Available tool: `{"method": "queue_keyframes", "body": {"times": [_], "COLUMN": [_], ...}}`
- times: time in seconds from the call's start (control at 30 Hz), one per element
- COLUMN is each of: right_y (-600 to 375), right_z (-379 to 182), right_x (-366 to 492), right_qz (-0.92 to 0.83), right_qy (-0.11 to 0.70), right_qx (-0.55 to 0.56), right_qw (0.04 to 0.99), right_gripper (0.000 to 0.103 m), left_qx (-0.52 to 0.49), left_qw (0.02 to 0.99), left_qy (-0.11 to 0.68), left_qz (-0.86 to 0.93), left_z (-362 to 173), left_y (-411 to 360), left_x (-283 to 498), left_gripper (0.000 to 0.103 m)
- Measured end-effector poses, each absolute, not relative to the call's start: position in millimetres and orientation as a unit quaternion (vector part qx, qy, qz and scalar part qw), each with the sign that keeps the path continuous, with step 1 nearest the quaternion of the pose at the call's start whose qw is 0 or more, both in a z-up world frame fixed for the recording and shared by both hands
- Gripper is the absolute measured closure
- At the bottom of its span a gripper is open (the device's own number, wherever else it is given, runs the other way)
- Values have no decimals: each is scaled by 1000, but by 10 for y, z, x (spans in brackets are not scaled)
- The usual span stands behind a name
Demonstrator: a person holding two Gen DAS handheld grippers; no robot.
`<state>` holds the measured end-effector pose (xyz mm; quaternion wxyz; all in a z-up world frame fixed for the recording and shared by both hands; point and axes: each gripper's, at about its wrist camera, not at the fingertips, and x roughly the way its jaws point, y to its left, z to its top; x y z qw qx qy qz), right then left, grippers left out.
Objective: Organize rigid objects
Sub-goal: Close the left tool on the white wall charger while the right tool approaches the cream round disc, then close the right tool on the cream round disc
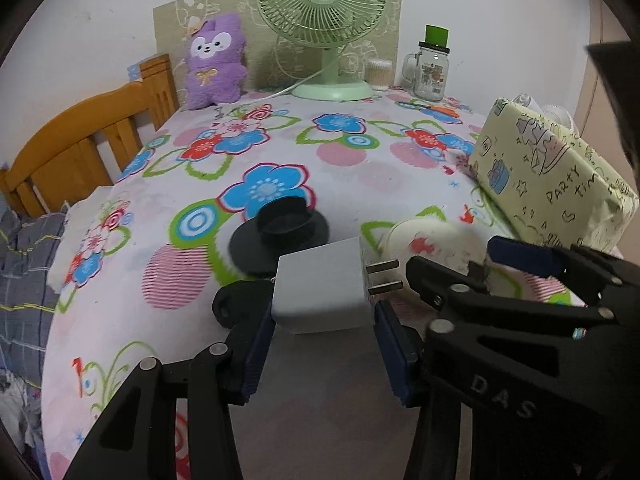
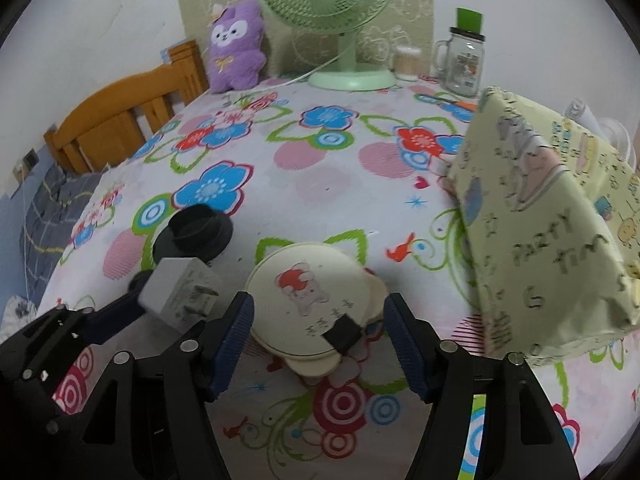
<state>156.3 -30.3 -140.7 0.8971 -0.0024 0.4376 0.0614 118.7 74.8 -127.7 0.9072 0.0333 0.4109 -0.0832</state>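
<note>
Left wrist view shows the left hand-held gripper clamping a white cube-shaped plug adapter above the floral-clothed bench, prongs sideways, probably for carrying. The right hand-held gripper hangs wide open and empty around a cream round bear-printed compact, seemingly readying a grasp.

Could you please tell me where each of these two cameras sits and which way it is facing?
Left wrist: sits behind the left gripper, looking across the table toward the fan; its fingers grip a grey plug, the right gripper intrudes.
Right wrist: sits behind the right gripper, open around a round cream case; the left gripper shows.
Shared: plug, fan, black lid, wrapped box.
</note>
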Motion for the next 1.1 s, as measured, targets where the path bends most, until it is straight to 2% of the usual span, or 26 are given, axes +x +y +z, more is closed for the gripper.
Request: {"method": "queue_keyframes", "body": {"times": [0.2,0.47,0.57,0.67,1.1], "right_y": [-269,-248,-241,-238,-394], "right_z": [-1464,-1528,-1526,-1515,-1477], "right_x": [1628,1741,1758,1735,1709], "right_qz": [65,66,66,69,73], "right_qy": [441,450,452,447,446], "right_qx": [-4,-6,-8,-7,16], "right_qw": [895,890,890,892,892], "right_gripper": [15,9,11,17,18], "left_qx": [32,16,15,23,13], "left_qw": [910,906,905,906,904], "left_qy": [408,418,419,418,424], "left_qz": [-66,-67,-63,-57,-43], "left_z": [-1288,-1337,-1336,-1331,-1335], "left_y": [833,885,878,839,746], "left_x": [1184,1256,1262,1265,1351], "left_gripper": [51,54,54,54,48]}}
